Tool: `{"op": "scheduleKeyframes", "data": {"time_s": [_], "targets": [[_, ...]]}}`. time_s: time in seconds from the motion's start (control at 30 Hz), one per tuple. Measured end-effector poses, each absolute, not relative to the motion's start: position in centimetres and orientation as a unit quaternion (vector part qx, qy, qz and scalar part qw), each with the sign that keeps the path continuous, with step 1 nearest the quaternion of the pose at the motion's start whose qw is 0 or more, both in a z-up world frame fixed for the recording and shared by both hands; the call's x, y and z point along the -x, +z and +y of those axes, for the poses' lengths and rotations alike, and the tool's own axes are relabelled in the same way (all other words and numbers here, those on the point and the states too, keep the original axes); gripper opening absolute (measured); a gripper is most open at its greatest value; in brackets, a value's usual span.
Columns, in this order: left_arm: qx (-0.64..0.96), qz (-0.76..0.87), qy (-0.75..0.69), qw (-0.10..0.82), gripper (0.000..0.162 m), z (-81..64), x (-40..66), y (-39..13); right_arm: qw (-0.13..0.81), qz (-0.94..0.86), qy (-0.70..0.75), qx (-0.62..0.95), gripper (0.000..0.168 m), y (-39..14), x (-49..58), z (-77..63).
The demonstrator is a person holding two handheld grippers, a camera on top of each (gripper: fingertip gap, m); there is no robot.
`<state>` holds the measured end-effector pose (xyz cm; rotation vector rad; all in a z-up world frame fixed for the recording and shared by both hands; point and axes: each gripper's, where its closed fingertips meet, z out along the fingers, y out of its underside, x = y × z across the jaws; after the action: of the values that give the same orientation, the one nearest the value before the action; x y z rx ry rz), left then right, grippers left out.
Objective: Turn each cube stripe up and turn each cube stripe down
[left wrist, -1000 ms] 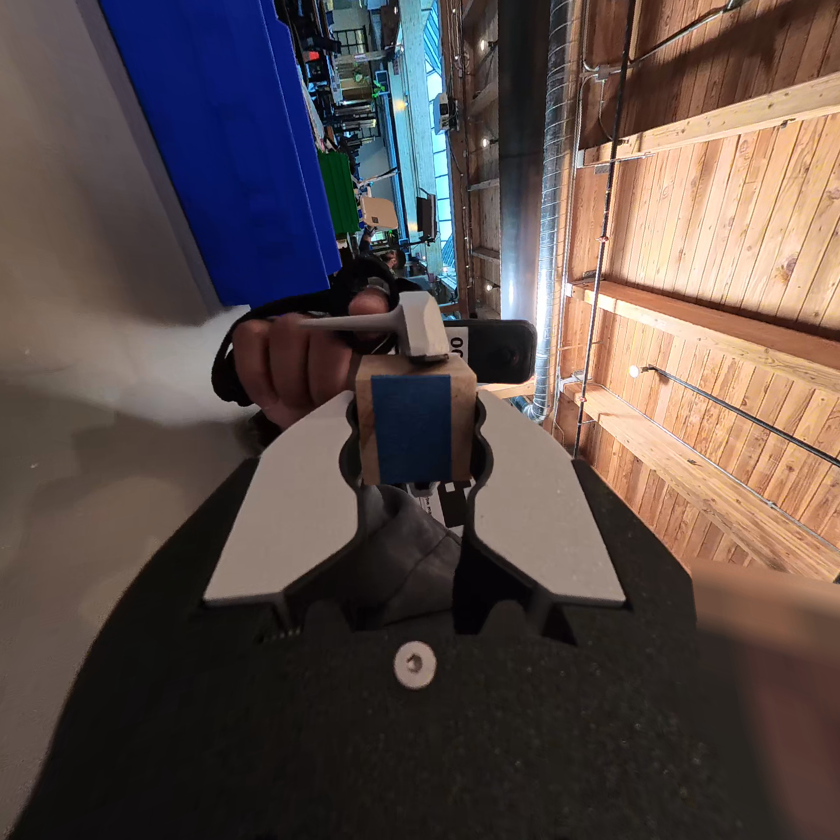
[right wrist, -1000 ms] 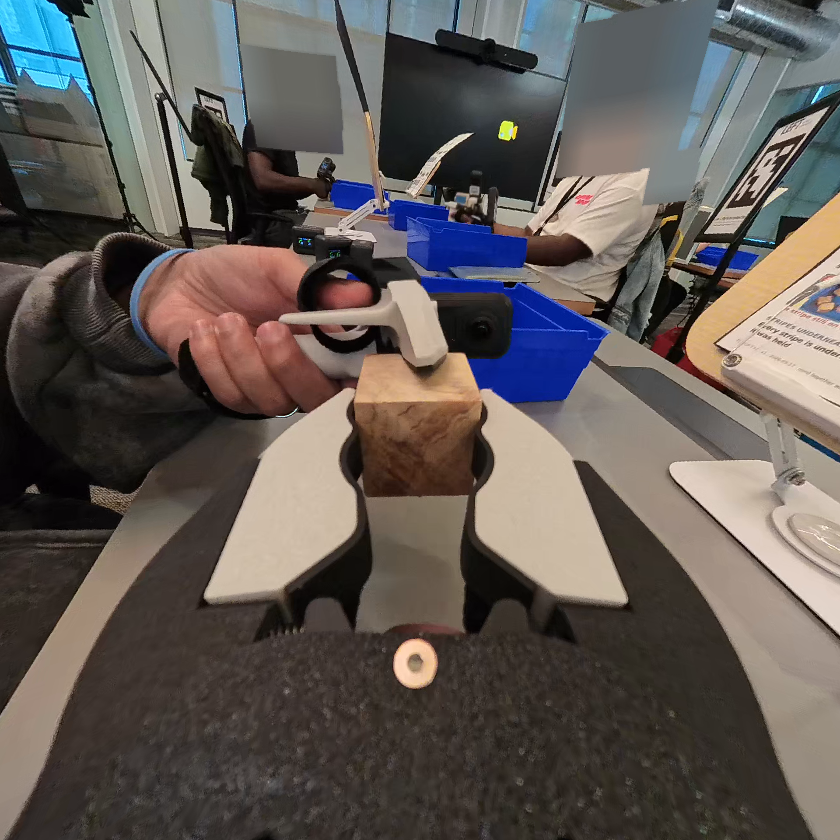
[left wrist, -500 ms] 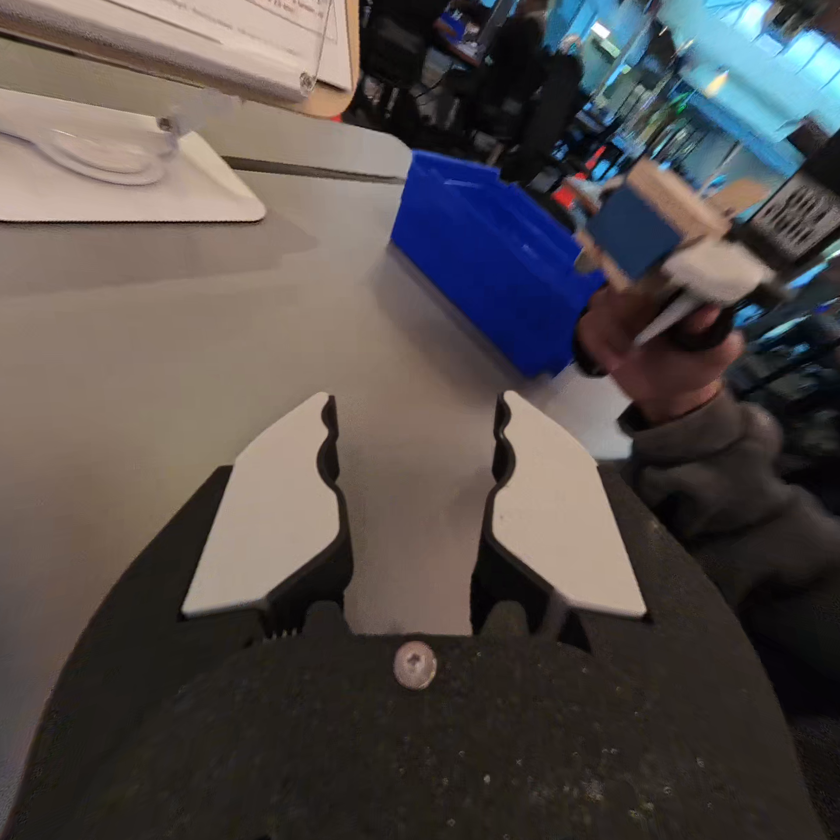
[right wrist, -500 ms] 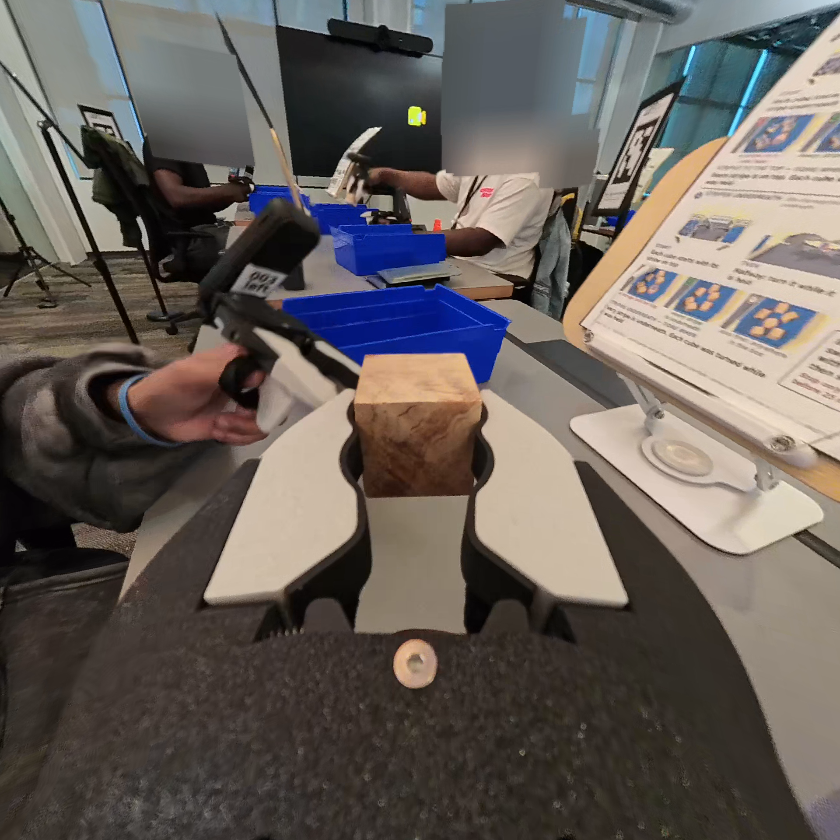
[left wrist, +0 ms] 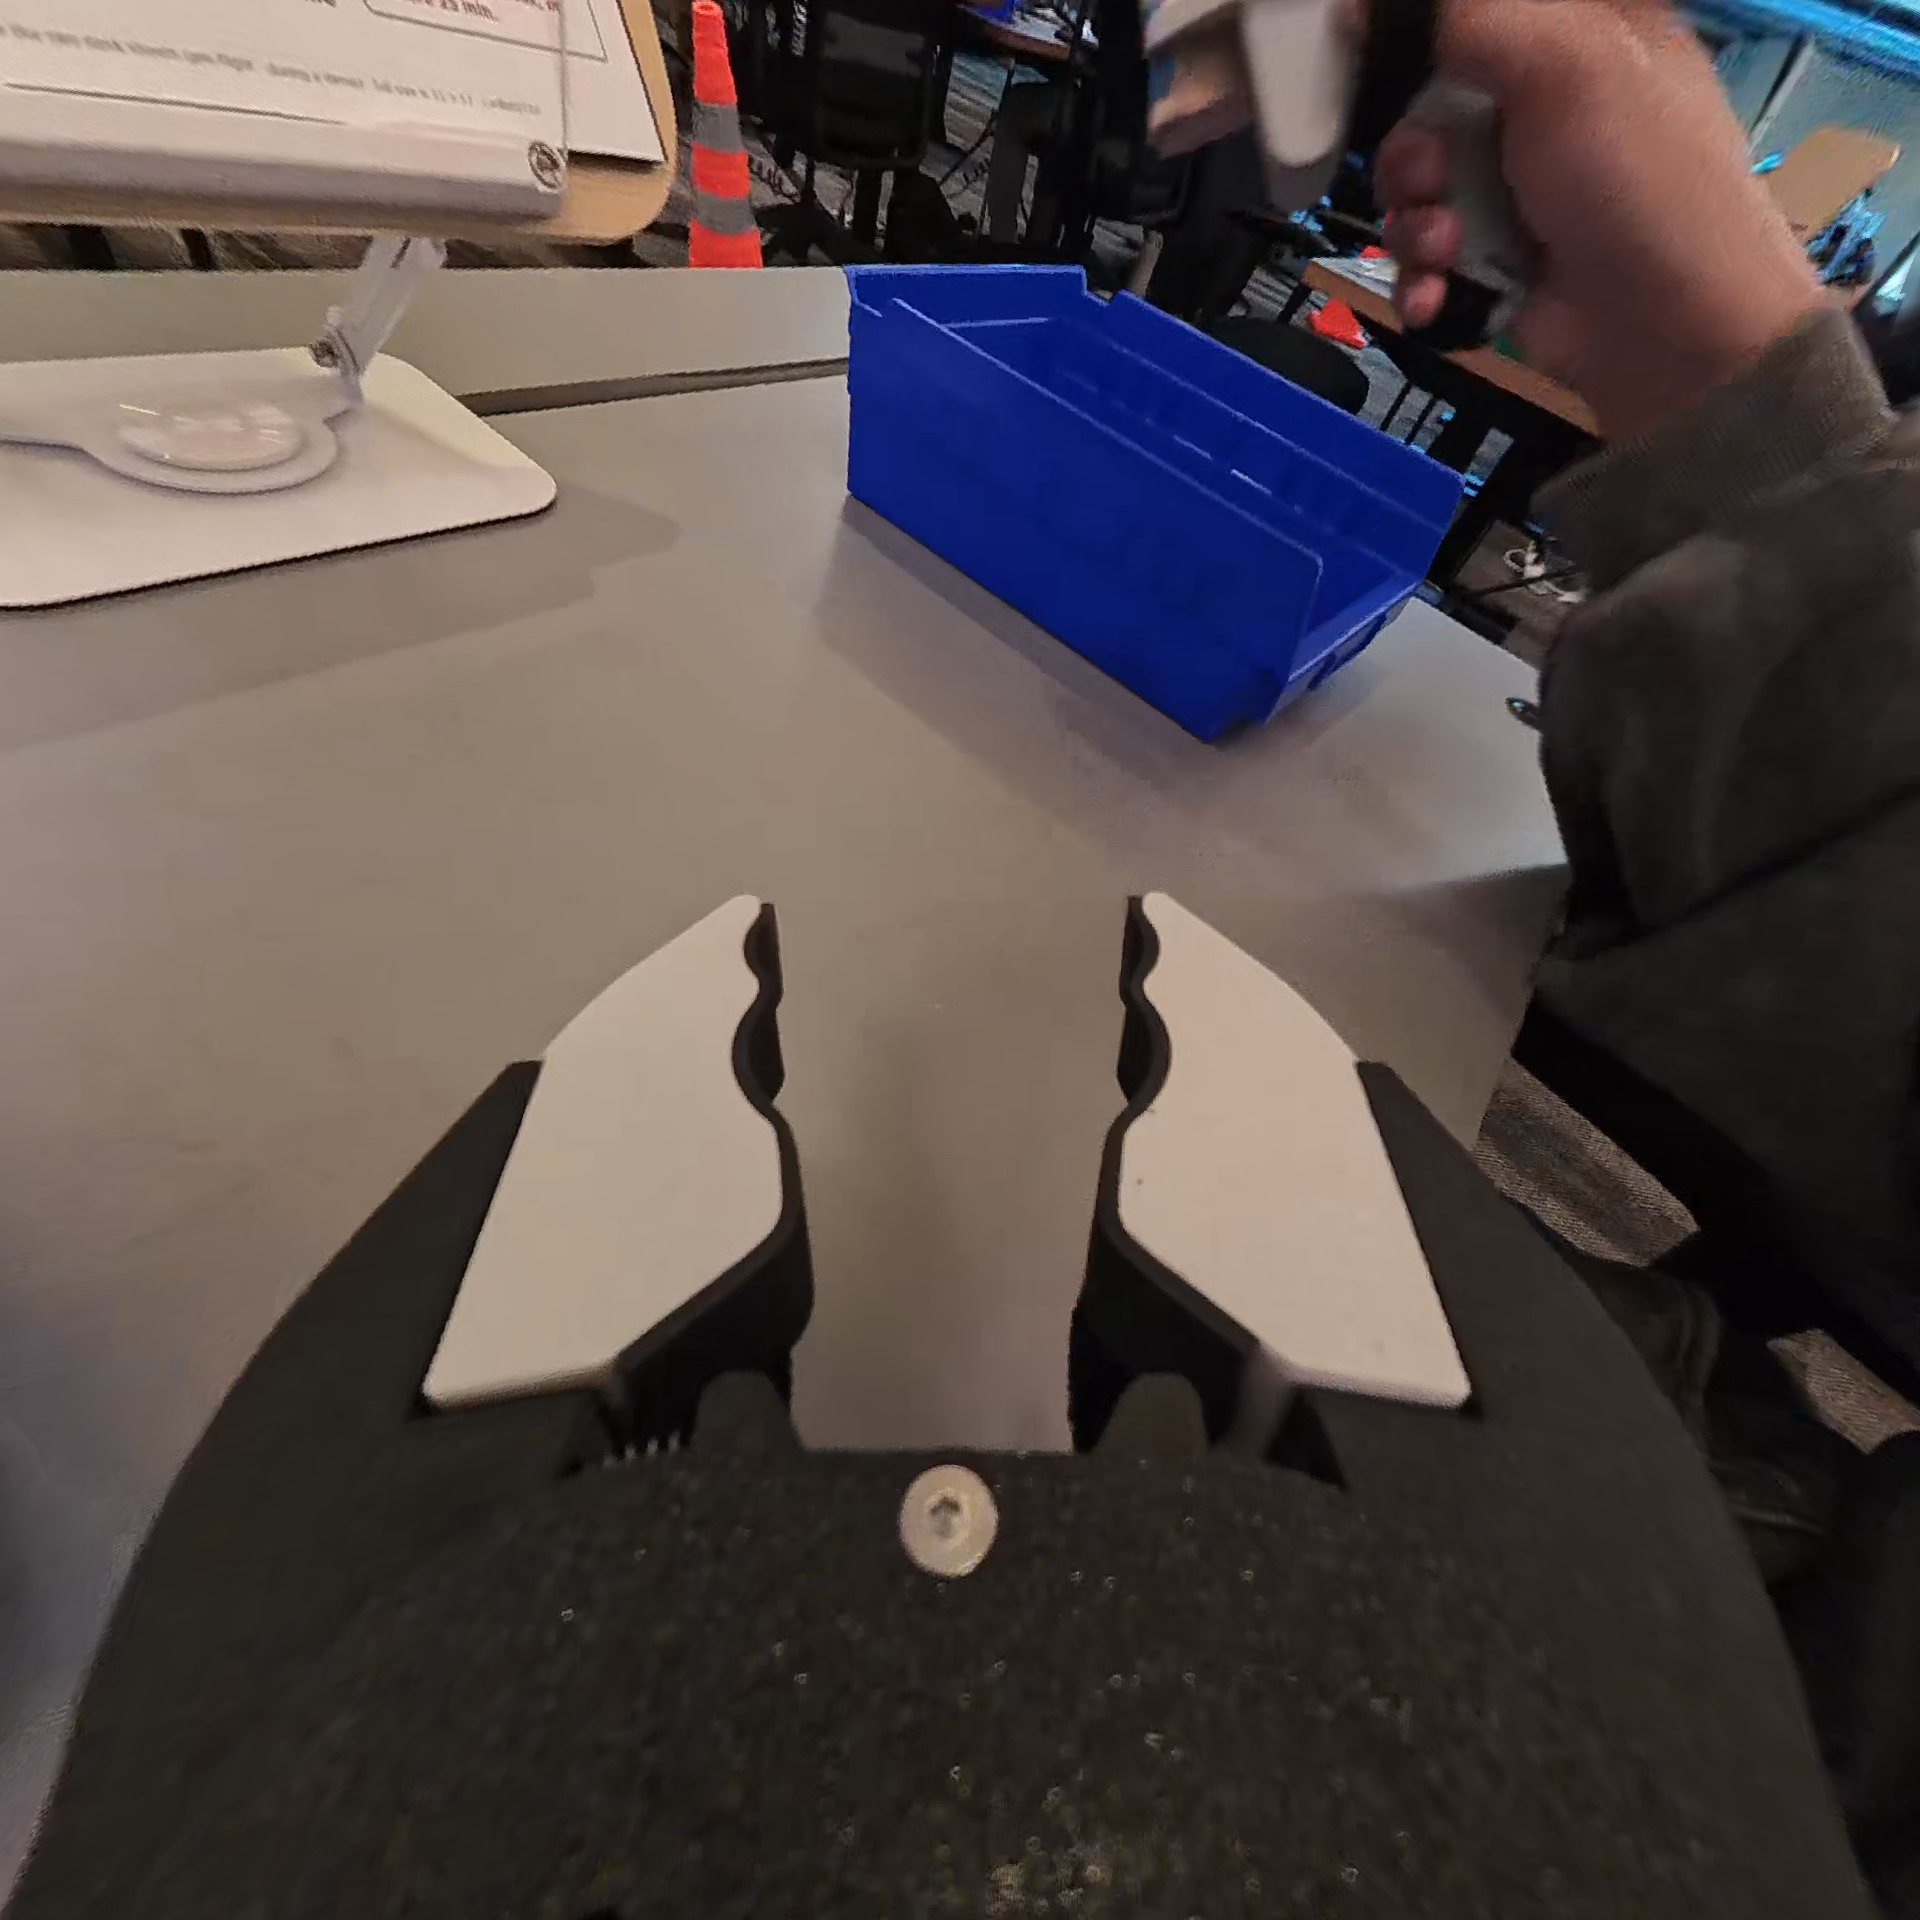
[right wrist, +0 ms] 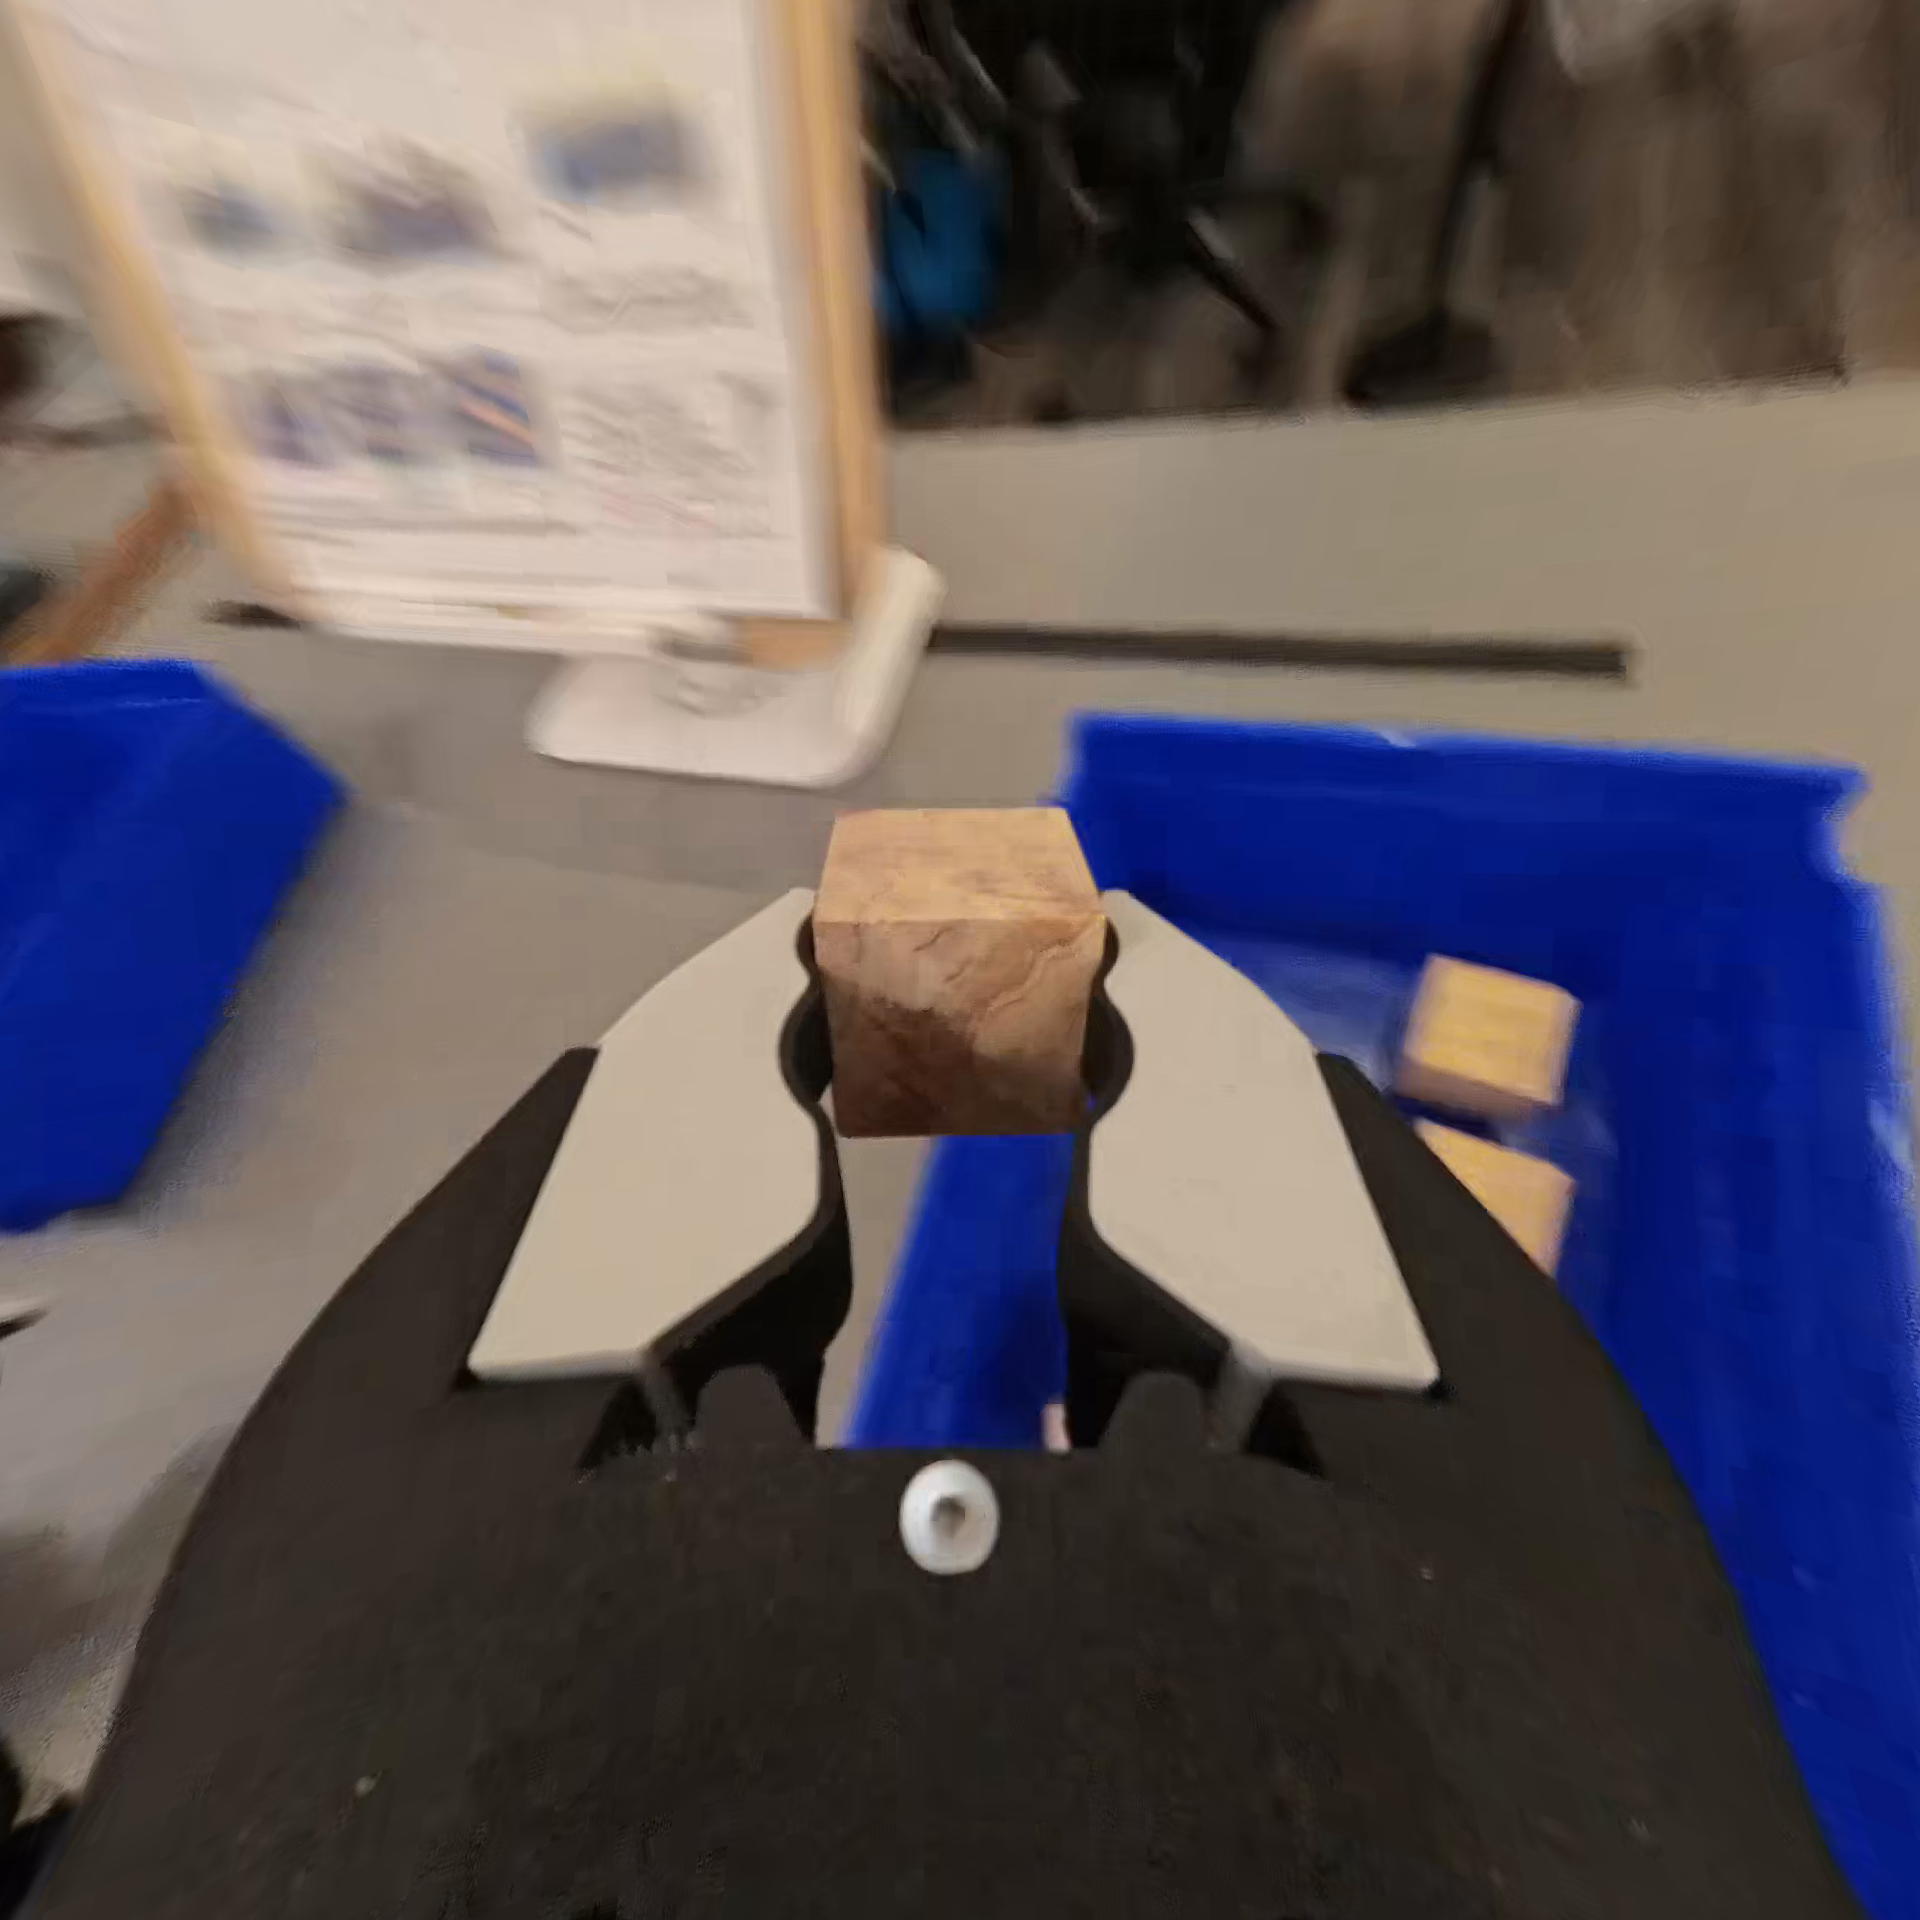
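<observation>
My right tongs [right wrist: 956,997] grip a wooden cube [right wrist: 956,997], plain grain showing, above the near rim of a blue bin [right wrist: 1714,1039] holding two more cubes [right wrist: 1486,1049]. My left tongs [left wrist: 948,997] gape wide over the grey surface [left wrist: 416,831], another blue bin [left wrist: 1091,499] beyond.

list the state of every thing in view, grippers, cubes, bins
left gripper: open, empty, over the bare table
right gripper: shut on a wooden cube
wooden cube: held off the table, no stripe showing
two other cubes: lying in the blue bin, no stripe visible
second blue bin: on the table, contents hidden
</observation>
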<state>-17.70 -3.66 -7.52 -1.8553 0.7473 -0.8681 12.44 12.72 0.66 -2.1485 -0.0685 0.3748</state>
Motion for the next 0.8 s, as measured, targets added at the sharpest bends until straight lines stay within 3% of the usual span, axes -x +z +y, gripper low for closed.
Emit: {"op": "scheduleKeyframes", "data": {"time_s": [0.13,0.27,0.43,0.63,0.7,0.8], "targets": [[0.759,0.301,-0.379,0.436,0.062,-4.0,17.1,-8.0,0.267,0.037,0.122,0.955,0.046,-8.5,-16.4,15.9],[0.765,0.297,-0.383,0.424,0.062,-3.9,17.3,-8.5,0.163,0.035,0.074,0.983,0.046,-14.7,-16.7,16.7],[0.768,0.295,-0.387,0.416,0.062,-3.8,17.6,-8.6,0.123,0.039,0.037,0.991,0.046,-18.1,-17.1,17.4],[0.767,0.3,-0.393,0.409,0.062,-4.0,17.5,-8.7,0.126,0.034,0.018,0.991,0.046,-18.5,-17.2,17.9],[0.768,0.301,-0.392,0.407,0.062,-4.1,17.4,-8.8,0.128,0.03,0.023,0.991,0.062,-18.3,-17.2,17.9],[0.769,0.305,-0.389,0.404,0.062,-4.2,17.4,-9.0,0.19,0.027,0.036,0.981,0.068,-15.2,-17.3,18.5]]}}
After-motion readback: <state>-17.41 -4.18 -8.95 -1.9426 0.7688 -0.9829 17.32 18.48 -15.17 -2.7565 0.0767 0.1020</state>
